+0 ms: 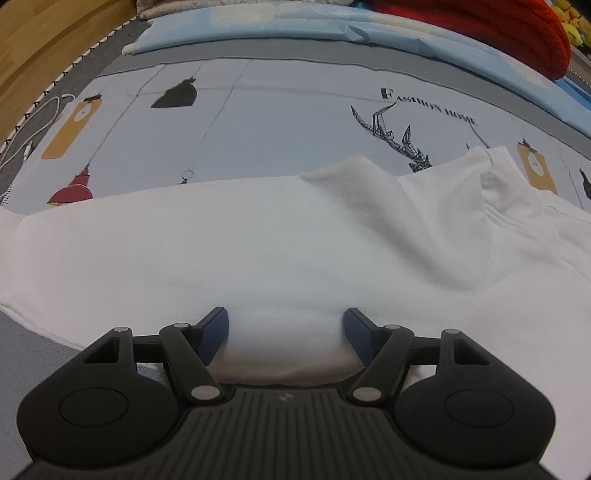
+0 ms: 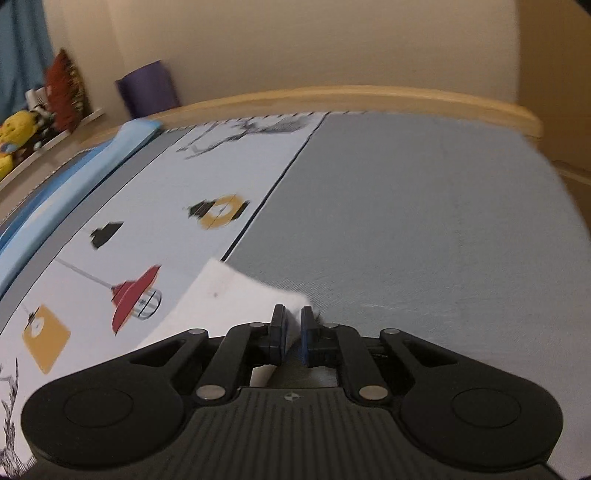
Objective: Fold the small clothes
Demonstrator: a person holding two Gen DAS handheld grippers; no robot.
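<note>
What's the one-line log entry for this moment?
left gripper: open over white garment | right gripper: shut on garment corner | surface: bed sheet

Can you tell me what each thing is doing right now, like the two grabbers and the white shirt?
Left gripper: open, fingers on either side of a bunched bit of cloth.
Right gripper: shut on a corner of the white shirt.
White shirt: spread on the bed, partly folded, wrinkled at one end.
Bedsheet: lying flat under the shirt.
Red cloth: heaped at the far edge of the bed.
</note>
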